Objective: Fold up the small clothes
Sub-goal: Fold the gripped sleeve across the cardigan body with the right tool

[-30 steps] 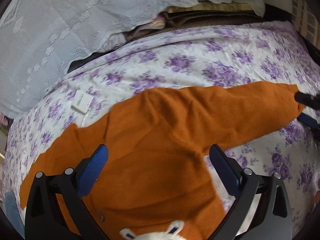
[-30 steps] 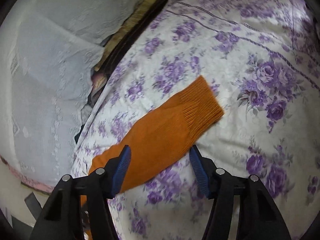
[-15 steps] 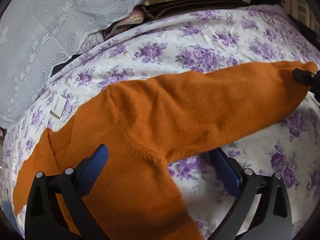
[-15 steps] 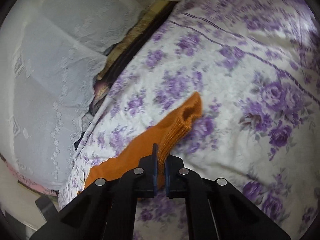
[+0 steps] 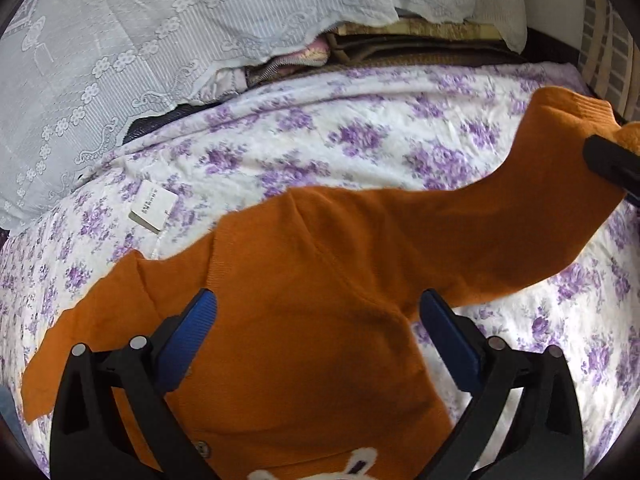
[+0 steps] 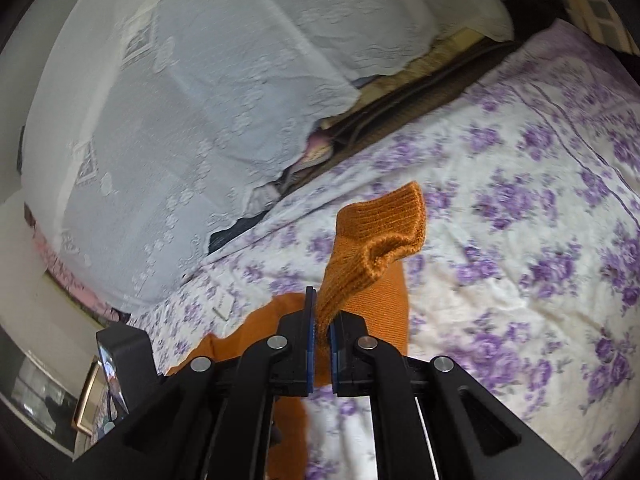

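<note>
Sweater [image 5: 304, 288] (orange knit) lies on the floral bedsheet [image 5: 360, 136], its ribbed cuff [image 6: 380, 232] lifted toward 2 o'clock, clenched in the right gripper [image 6: 322, 330], while the left gripper [image 5: 318, 320] hovers released above its body.

Bed with purple-flowered sheet [image 5: 360, 148], orange sweater [image 5: 312, 300] spread on it, white tag [image 5: 154, 205] beside

There is 1 orange sweater [image 5: 320, 300] with 2 sleeves, lying on 1 bed [image 5: 360, 140] with a purple-flowered sheet. 1 white paper tag [image 5: 153, 205] lies there, 1 lace cloth [image 5: 140, 40] behind, and 2 grippers.
</note>
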### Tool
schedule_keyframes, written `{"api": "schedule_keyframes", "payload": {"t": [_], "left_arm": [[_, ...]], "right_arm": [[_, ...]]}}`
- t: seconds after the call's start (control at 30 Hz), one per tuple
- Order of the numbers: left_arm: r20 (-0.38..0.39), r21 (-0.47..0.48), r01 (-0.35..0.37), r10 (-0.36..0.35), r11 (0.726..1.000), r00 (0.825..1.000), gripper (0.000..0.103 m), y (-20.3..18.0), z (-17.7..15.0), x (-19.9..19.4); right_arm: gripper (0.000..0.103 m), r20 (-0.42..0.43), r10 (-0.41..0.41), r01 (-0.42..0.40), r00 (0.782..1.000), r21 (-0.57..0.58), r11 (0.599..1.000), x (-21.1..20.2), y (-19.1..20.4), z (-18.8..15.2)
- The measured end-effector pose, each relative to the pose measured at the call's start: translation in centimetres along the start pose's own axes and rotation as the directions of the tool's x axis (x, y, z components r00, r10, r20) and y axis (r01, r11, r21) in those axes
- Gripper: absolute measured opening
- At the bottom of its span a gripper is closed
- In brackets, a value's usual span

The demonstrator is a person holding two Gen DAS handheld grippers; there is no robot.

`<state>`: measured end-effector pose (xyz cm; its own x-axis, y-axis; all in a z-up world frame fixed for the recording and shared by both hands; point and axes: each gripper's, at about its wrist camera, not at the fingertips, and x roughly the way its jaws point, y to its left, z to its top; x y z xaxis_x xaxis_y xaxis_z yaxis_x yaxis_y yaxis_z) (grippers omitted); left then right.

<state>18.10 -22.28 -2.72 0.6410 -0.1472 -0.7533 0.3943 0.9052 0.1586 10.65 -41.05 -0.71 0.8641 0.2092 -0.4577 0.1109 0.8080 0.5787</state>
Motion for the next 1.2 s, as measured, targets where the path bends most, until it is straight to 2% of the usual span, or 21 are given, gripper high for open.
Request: {"api": "schedule_keyframes", "payload": {"t": [0.23, 0.47, 0.67, 0.77, 0.9, 1.0, 1.03, 1.07, 1.1, 1.13, 1.2], "left_arm": [[-0.003, -0.108, -0.051, 0.051, 0.993, 0.999, 0.099, 4.9, 1.5, -0.3], [-0.013, -0.223, 0.001, -0.003, 0.975, 1.000, 0.099, 10.6, 0.2, -1.2], [0.014, -0.246, -0.059, 0.065, 0.967, 0.998, 0.099, 14.5, -1.6, -2.8], [0.014, -0.250, -0.093, 0.099, 0.964, 0.995, 0.099, 16.2, -2.8, -3.1], [-0.036, -0.280, -0.137, 0.132, 0.950, 0.991, 0.099, 19.2, -4.9, -1.6], [-0.101, -0.336, -0.163, 0.137, 0.928, 0.985, 0.099, 21.6, -7.2, 0.5], [-0.122, -0.358, -0.163, 0.127, 0.920, 0.984, 0.099, 22.4, -8.0, 1.2], [-0.143, -0.368, -0.162, 0.117, 0.916, 0.983, 0.099, 22.7, -8.7, 1.7], [-0.164, -0.385, -0.160, 0.103, 0.909, 0.981, 0.099, 23.2, -9.5, 2.5], [-0.172, -0.397, -0.159, 0.097, 0.904, 0.980, 0.099, 23.6, -10.1, 3.0], [-0.164, -0.401, -0.148, 0.088, 0.904, 0.983, 0.099, 23.9, -10.6, 3.1]], "right_arm": [[0.006, -0.049, 0.051, -0.056, 0.997, -0.108, 0.993, 1.6, 7.4, -0.8], [0.006, -0.136, 0.098, -0.124, 0.986, -0.198, 0.972, 4.3, 14.2, -3.0], [0.006, -0.201, 0.111, -0.162, 0.973, -0.263, 0.951, 7.0, 19.6, -5.9], [0.006, -0.238, 0.107, -0.174, 0.965, -0.282, 0.944, 8.9, 21.8, -7.6], [0.006, -0.292, 0.077, -0.167, 0.953, -0.296, 0.940, 11.9, 23.2, -10.0], [0.009, -0.352, 0.003, -0.127, 0.936, -0.331, 0.935, 14.6, 23.4, -12.4], [0.012, -0.373, -0.031, -0.106, 0.927, -0.342, 0.934, 15.6, 23.1, -13.1], [0.028, -0.385, -0.060, -0.087, 0.921, -0.351, 0.932, 16.2, 22.8, -13.7], [0.039, -0.394, -0.087, -0.065, 0.915, -0.356, 0.932, 16.6, 22.4, -14.1], [0.054, -0.401, -0.097, -0.057, 0.911, -0.355, 0.933, 16.7, 22.0, -14.3], [0.054, -0.405, -0.075, -0.076, 0.911, -0.344, 0.936, 16.1, 21.6, -14.3]]}}
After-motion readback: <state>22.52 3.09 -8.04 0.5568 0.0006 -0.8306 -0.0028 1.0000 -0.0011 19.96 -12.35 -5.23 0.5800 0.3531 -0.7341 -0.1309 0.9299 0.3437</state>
